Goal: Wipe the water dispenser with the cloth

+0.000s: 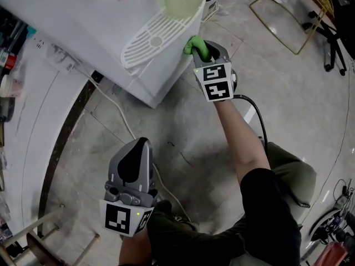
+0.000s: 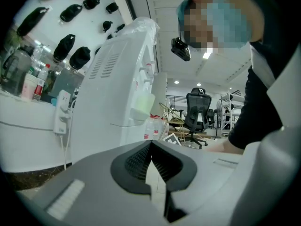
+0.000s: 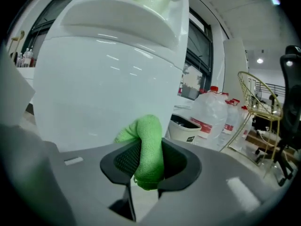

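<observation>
A grey marbled floor spreads under the white water dispenser, which stands far left beside a curved white counter. The right gripper is clenched on the green cloth, held against the dispenser's right corner below its drip tray. The left gripper hangs near, jaws together on nothing. A white cable trails across the floor. Water bottles and a gold wire rack stand far right.

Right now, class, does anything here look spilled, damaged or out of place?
Nothing stands out: the dispenser looks whole and upright, no spill shows, and the right gripper holds the cloth at the dispenser's front.
</observation>
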Demonstrator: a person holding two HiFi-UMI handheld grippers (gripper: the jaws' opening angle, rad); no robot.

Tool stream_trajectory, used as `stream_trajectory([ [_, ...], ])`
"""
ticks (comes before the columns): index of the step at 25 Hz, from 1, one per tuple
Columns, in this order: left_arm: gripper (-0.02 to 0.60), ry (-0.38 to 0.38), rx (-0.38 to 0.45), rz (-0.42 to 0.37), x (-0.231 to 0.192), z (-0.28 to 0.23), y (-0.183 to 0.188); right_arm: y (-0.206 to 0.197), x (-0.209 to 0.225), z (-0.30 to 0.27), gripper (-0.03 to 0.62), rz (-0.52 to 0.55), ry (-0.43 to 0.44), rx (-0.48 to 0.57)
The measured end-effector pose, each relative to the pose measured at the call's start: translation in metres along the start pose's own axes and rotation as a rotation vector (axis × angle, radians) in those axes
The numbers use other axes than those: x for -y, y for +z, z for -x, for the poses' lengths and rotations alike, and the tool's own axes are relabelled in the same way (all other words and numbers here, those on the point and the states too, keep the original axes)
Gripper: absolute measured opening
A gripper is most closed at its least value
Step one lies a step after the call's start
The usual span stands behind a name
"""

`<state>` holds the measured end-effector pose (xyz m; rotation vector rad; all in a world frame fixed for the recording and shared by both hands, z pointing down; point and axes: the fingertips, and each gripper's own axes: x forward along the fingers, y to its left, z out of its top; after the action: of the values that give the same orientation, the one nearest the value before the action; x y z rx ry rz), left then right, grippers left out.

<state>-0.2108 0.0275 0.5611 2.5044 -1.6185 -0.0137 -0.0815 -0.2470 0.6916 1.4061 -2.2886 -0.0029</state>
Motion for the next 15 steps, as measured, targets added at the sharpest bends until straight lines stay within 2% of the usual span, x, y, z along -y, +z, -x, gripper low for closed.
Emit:
stream_trajectory([
  [8,0.002,0.046,0.042,-0.002,-0.013,0.006,0.008,-0.001,0.044,-0.024,0.118,0.009,-0.097,-0.096],
  [12,0.002,0.065,0.062,-0.001,-0.018,0.007,0.012,-0.004,0.033,-0.004,0.118,-0.096,-0.145,-0.072],
  [15,0.002,0.057,0.054,0.000,-0.017,0.008,0.011,-0.009,0.001,0.024,0.118,-0.175,-0.134,-0.016],
])
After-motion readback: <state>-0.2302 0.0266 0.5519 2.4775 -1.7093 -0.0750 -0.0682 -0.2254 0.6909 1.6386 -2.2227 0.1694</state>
